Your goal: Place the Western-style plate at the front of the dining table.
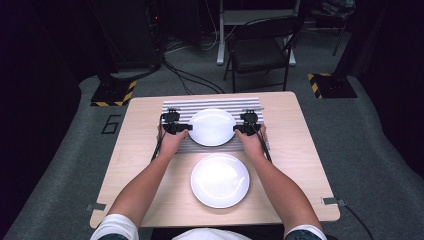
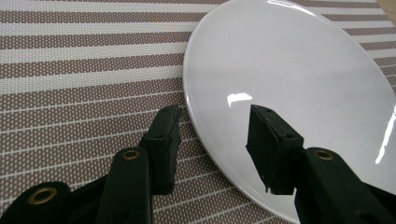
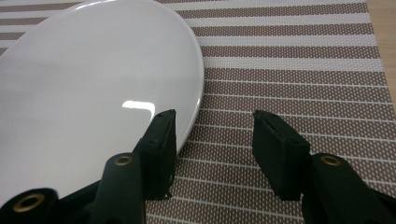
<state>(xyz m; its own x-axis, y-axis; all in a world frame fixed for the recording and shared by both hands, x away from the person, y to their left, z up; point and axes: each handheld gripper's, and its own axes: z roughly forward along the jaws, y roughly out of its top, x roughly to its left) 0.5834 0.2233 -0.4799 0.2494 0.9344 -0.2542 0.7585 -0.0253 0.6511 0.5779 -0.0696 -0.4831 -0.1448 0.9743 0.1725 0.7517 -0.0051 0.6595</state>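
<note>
Both grippers sat at the far plate [image 1: 212, 127], which lay on the striped mat [image 1: 175, 106] at the far middle of the table [image 1: 140, 150]. Left gripper [image 1: 188, 128] was at the plate's left rim, right gripper [image 1: 235, 129] at its right rim. Left gripper view: jaws part open, straddling the rim [image 2: 205, 135], one jaw over the mat [image 2: 84, 93], the other over the white face; pads not pressing, gap visible on both sides. Right gripper view: same setup mirrored, one jaw above the plate [image 3: 93, 93] edge, the other over bare mat [image 3: 289, 79], jaws apart w/ nothing pinched. Neither held the plate. Room: mat showed open beyond the plate on both sides and behind it. Nearer the person than the far plate, just off the mat's near edge, lay a second white plate [image 1: 220, 180], between the forearms, well apart from the grippers. Beyond the table stood a folding chair [image 1: 260, 50].
</note>
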